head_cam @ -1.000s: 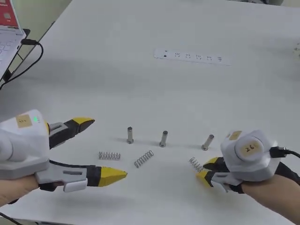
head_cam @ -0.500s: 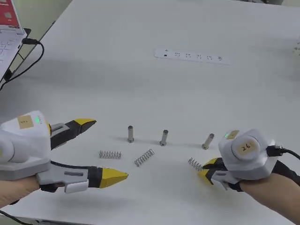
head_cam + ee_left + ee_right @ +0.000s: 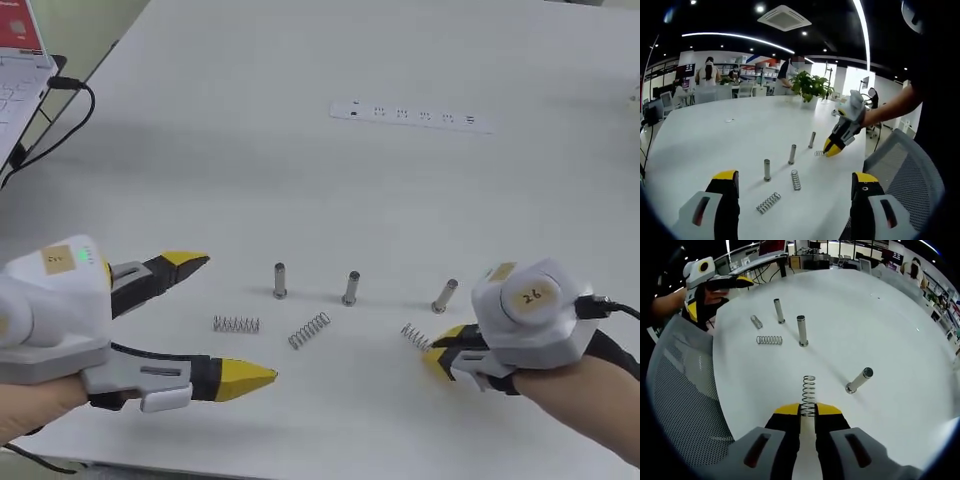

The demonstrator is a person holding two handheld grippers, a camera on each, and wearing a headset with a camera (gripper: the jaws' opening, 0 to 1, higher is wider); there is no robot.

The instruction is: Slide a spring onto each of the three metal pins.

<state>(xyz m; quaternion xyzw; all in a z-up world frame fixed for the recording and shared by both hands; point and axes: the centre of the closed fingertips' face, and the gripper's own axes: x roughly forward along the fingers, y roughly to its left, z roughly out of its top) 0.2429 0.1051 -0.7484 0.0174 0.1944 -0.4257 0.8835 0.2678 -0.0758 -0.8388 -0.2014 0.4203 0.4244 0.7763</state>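
Three short metal pins stand in a row on the white table: left pin (image 3: 279, 281), middle pin (image 3: 350, 288), right pin (image 3: 445, 296), which looks tilted. One spring (image 3: 236, 324) and a second spring (image 3: 308, 330) lie loose in front of them. A third spring (image 3: 414, 337) (image 3: 808, 390) lies near the right pin (image 3: 858, 380), and my right gripper (image 3: 440, 353) (image 3: 807, 411) is shut on its near end. My left gripper (image 3: 225, 318) (image 3: 795, 177) hovers wide open with nothing in it, left of the loose springs (image 3: 768, 202) (image 3: 795, 180).
A white power strip (image 3: 410, 117) lies farther back on the table. A laptop (image 3: 20, 60) with a black cable (image 3: 60, 120) sits at the far left edge. A mesh office chair (image 3: 685, 390) stands by the near table edge.
The head camera has shifted slightly. My right gripper stays shut on the spring's end with only a small wobble, and the left gripper holds its place, open.
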